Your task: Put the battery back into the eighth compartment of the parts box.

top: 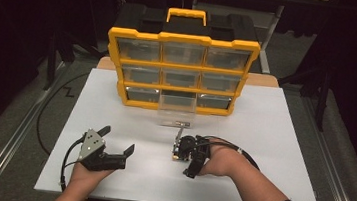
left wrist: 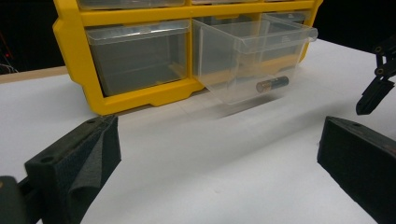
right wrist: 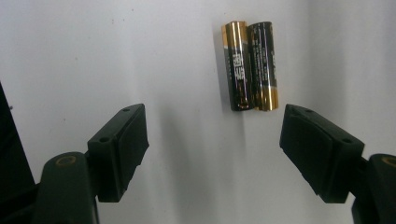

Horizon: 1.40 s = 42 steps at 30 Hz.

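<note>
Two black-and-gold batteries (right wrist: 250,65) lie side by side, touching, on the white table. My right gripper (right wrist: 212,121) points straight down over them with its jaws open; the batteries sit just beyond the fingertips, nearer the right jaw, and nothing is between the pads. From above, the right gripper (top: 177,150) hangs in front of the pulled-out clear drawer (top: 177,105). That drawer (left wrist: 252,56) holds one battery (left wrist: 272,84) at its front. My left gripper (top: 118,140) rests low at the front left, open and empty, and its jaws (left wrist: 219,135) face the organizer.
The yellow organizer (top: 116,49) with several clear drawers stands at the back middle of the white table (top: 273,140); its black carrying case rises behind. Cables trail from both grippers toward the near edge. Dark floor and rails surround the table.
</note>
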Tool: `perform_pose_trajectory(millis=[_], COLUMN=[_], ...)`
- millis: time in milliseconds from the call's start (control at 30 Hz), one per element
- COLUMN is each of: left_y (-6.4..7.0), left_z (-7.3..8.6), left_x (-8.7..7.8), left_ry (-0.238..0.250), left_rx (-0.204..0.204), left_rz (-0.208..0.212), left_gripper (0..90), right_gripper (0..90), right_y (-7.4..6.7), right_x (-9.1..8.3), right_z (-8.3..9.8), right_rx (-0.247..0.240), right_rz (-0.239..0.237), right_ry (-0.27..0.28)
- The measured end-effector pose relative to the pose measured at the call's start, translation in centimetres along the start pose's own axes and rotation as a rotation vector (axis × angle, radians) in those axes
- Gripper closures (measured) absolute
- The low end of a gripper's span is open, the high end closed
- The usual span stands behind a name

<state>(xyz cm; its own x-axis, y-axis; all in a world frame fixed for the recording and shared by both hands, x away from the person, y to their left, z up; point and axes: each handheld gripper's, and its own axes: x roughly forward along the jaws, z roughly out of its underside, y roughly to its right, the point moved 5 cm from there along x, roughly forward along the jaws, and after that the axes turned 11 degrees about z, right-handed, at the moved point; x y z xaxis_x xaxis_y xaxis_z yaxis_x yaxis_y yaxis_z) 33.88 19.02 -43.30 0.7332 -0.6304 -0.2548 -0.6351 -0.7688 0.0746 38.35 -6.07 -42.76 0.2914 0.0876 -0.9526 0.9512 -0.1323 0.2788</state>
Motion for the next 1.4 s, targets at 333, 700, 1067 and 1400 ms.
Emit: perform_pose_trajectory(millis=[333, 700, 1067, 1400], left_y=[0.0, 0.0, 0.0, 0.0], left_z=[0.0, 0.0, 0.0, 0.0], left_x=[0.0, 0.0, 0.0, 0.0], left_ry=[0.003, 0.0, 0.0, 0.002], left_rx=[-0.002, 0.0, 0.001, 0.002], left_rz=[-0.003, -0.002, -0.002, -0.001], left_gripper=[0.4, 0.3, 0.4, 0.4], right_gripper=[37.4, 52.5, 58.4, 66.0], right_y=[-0.1, 0.1, 0.1, -0.4], right_x=[0.6, 0.9, 1.3, 1.6], right_z=[-0.9, -1.4, -1.4, -1.6], right_rx=[-0.017, -0.076, -0.088, -0.105], right_rz=[-0.009, 0.013, 0.013, -0.001], right_ry=[0.017, 0.025, 0.019, 0.017])
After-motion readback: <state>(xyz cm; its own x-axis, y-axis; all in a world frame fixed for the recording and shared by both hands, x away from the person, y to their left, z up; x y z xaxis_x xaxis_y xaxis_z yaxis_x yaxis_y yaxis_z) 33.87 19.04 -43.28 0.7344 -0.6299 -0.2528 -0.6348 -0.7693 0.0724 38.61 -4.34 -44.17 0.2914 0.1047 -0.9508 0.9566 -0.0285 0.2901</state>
